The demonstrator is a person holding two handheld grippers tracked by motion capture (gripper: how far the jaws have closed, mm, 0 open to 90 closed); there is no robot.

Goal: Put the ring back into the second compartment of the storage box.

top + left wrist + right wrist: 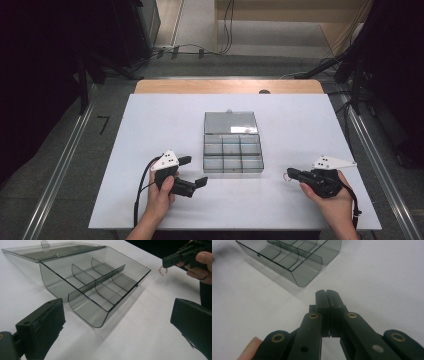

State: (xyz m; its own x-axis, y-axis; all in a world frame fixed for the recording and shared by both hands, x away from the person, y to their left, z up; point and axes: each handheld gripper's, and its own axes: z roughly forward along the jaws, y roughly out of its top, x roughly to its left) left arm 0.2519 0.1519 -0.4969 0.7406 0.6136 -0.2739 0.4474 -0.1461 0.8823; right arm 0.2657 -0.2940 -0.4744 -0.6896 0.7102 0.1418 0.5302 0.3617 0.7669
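A smoky clear compartment box [233, 170] stands at the table's middle, its lid [231, 122] laid open toward the far side and its several compartments empty. My left gripper [195, 171] rests just left of the box's near corner, jaws open with nothing between them; its view looks at the box [52, 280] between its wide-spread jaws. To the right of the box, my right gripper [295, 174] is shut on a small pinkish ring [289, 175] that hangs from its tip [162, 270]. In the right gripper view the jaws [327, 293] are pressed together and hide the ring; the box [309, 272] lies ahead.
The white table top [150, 120] has bare room all around the box. A wooden edge [225, 86] shows behind it. Cables [200, 50] lie on the floor beyond, with metal rails [75, 130] along both sides.
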